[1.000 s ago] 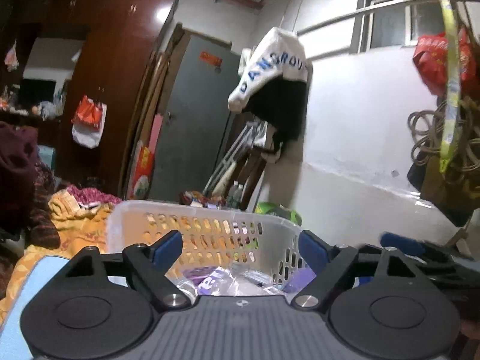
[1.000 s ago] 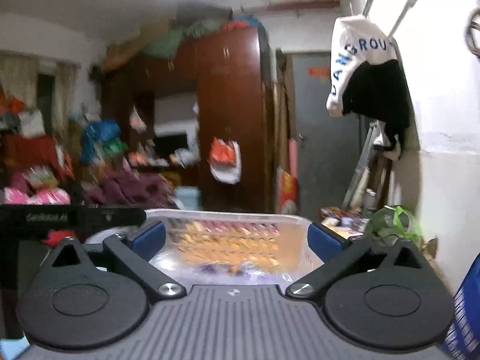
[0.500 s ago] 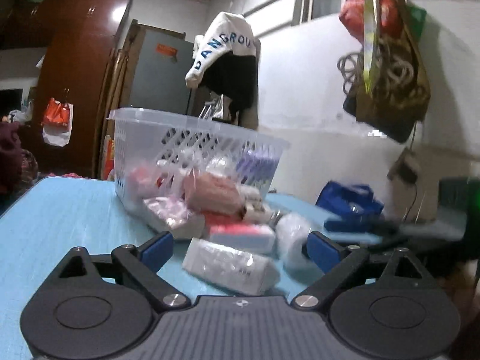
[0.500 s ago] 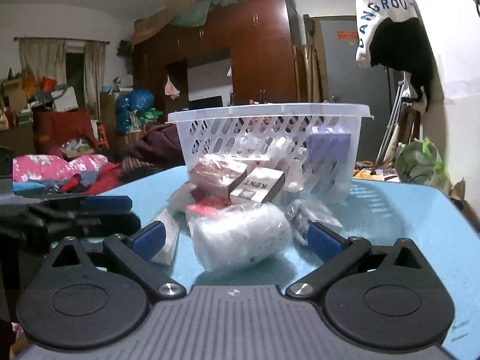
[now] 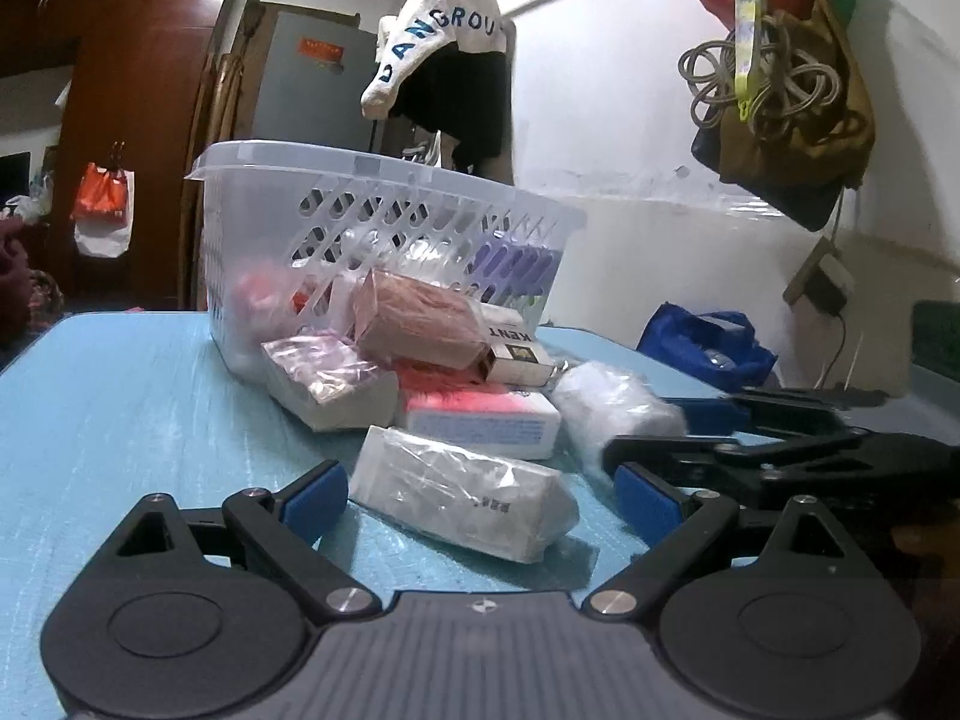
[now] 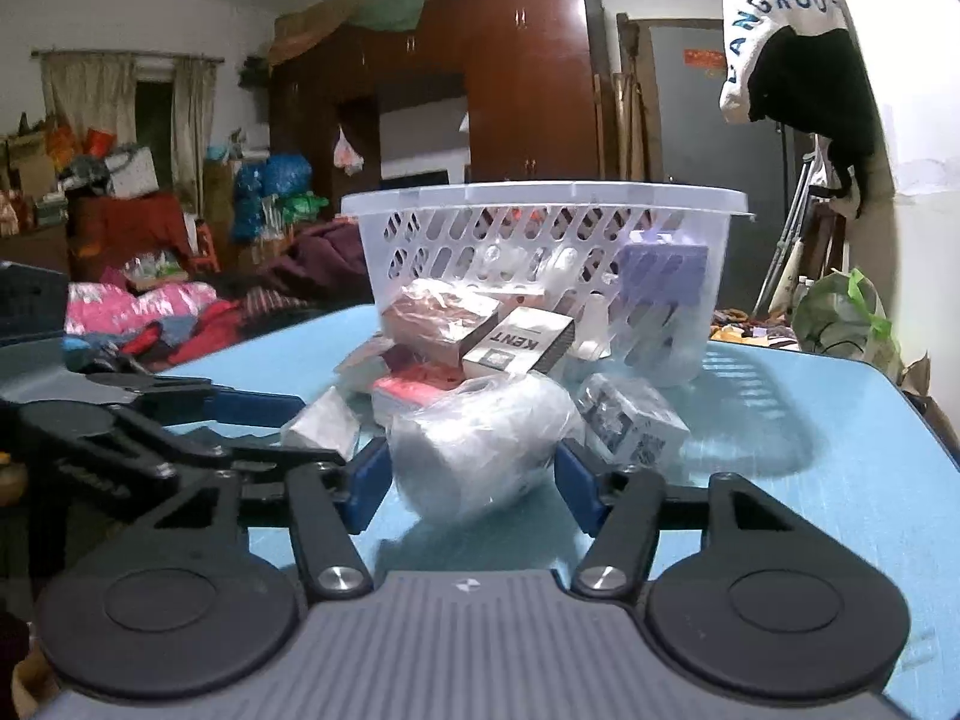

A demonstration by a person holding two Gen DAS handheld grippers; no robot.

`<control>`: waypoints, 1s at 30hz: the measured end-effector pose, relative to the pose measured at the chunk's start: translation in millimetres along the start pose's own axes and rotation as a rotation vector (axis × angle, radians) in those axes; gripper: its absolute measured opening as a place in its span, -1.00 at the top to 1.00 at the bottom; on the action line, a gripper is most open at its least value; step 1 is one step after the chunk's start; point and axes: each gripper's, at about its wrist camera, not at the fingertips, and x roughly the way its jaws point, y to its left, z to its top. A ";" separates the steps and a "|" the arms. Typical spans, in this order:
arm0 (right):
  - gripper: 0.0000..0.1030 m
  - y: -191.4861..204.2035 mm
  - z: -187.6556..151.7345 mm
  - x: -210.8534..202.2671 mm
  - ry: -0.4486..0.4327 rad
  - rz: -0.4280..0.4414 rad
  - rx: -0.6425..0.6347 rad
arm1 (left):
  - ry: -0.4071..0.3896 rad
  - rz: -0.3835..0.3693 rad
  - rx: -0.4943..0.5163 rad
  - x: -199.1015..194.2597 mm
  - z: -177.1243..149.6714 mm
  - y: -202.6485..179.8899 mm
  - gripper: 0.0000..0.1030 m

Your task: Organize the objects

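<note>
A clear slotted basket [image 5: 360,162] [image 6: 540,195] stands on the light blue table [image 5: 120,390], holding several items. A pile lies in front of it: a KENT box [image 6: 516,342], a brown wrapped box [image 5: 414,324], a pink-and-white box [image 5: 480,414] and a white packet [image 5: 462,498]. My left gripper [image 5: 480,504] is open, low over the table, with the white packet lying between its fingers, untouched. My right gripper [image 6: 471,486] is closing on a plastic-wrapped roll [image 6: 480,450]. Its pads meet the wrap on both sides.
A small packet with printed codes [image 6: 636,426] lies right of the roll. A blue bag [image 5: 702,348] sits at the table's far right, near the wall. Bags and coiled cord [image 5: 780,90] hang above it. The table's right edge [image 6: 924,420] is close.
Both grippers have sunk from above the basket to table level in front of the pile. The right jaws have narrowed from wide open onto the wrapped roll.
</note>
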 end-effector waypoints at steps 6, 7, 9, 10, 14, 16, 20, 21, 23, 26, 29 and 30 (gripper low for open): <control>-0.19 -4.0 -8.5 -12.7 -0.025 -0.011 0.016 | 0.012 0.048 0.029 4.4 -0.2 -10.9 -0.88; -0.18 -3.5 -9.7 -13.9 -0.026 -0.017 0.012 | 0.011 0.063 0.042 5.0 -1.2 -14.2 -0.88; -0.17 -1.2 -12.4 -17.2 -0.032 -0.032 0.005 | 0.001 0.086 0.075 5.5 -4.1 -20.5 -0.88; -0.16 0.1 -13.7 -18.8 -0.033 -0.039 0.000 | -0.007 0.088 0.081 5.2 -5.2 -22.5 -0.88; -0.15 7.2 -16.2 -26.3 -0.042 -0.066 -0.039 | -0.040 0.076 0.079 2.3 -8.9 -24.4 -0.53; -0.15 8.5 -16.4 -27.9 -0.048 -0.072 -0.050 | -0.055 0.059 0.072 -0.4 -10.3 -24.0 -0.51; -0.14 7.6 -15.0 -29.2 -0.065 -0.071 -0.047 | -0.109 0.070 0.098 -10.0 -13.3 -28.8 -0.50; -0.14 7.7 -14.8 -29.2 -0.067 -0.071 -0.049 | -0.120 0.068 0.102 -12.3 -13.0 -29.5 -0.50; -0.14 7.4 -14.4 -29.1 -0.070 -0.071 -0.050 | -0.134 0.062 0.107 -16.4 -12.0 -30.2 -0.50; -0.14 6.7 -14.2 -29.2 -0.074 -0.072 -0.047 | -0.141 0.066 0.110 -17.7 -11.3 -30.2 -0.50; -0.14 5.0 -14.5 -29.2 -0.076 -0.071 -0.039 | -0.143 0.063 0.097 -17.4 -12.0 -26.9 -0.50; -0.14 5.1 -14.8 -29.4 -0.077 -0.072 -0.038 | -0.143 0.064 0.094 -17.4 -11.9 -26.1 -0.50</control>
